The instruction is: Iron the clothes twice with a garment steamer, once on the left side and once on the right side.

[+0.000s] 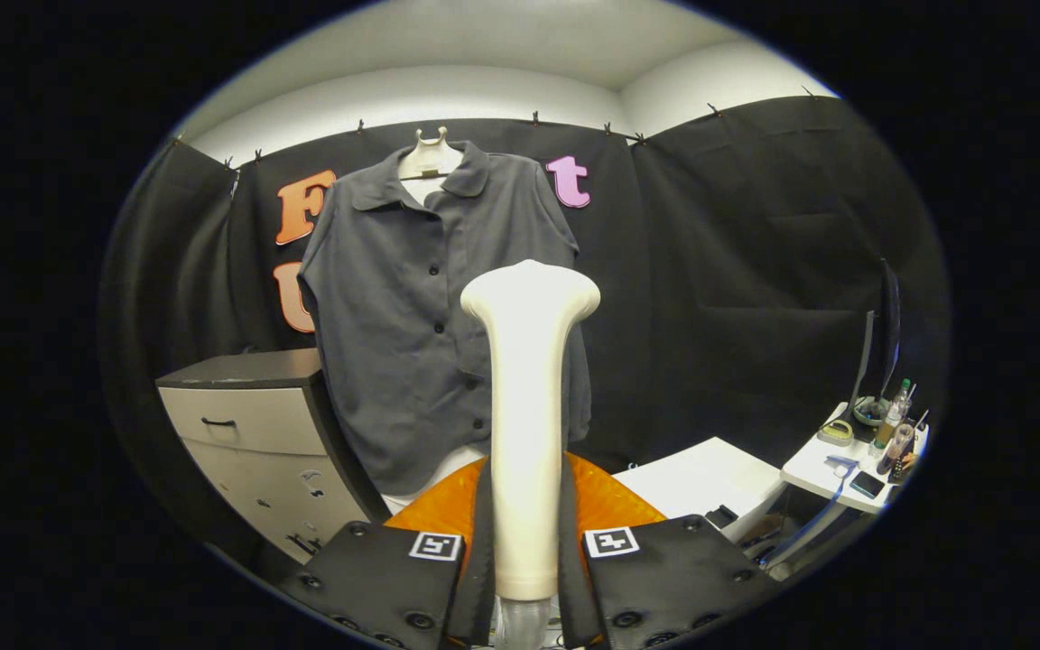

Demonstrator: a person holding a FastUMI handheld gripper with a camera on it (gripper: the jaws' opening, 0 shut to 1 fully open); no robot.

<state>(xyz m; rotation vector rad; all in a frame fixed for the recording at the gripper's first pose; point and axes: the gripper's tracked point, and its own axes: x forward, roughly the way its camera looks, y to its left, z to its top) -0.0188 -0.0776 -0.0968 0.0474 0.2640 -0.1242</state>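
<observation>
Steamer (527,424) clamped upright between both fingers (484,542) — grey shirt (412,325) hangs beyond.

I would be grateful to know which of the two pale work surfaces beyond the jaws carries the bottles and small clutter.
The far side table by the monitor carries them. The nearer white table, just past the orange surface, looks bare. The gripper is shut on the steamer.

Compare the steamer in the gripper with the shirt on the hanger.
The steamer is pale, rigid and smooth; the shirt is dark grey, soft and buttoned. The steamer stands upright, clamped between the gripper fingers; the shirt hangs beyond it on a hanger against the black cloth. Both are upright.
</observation>
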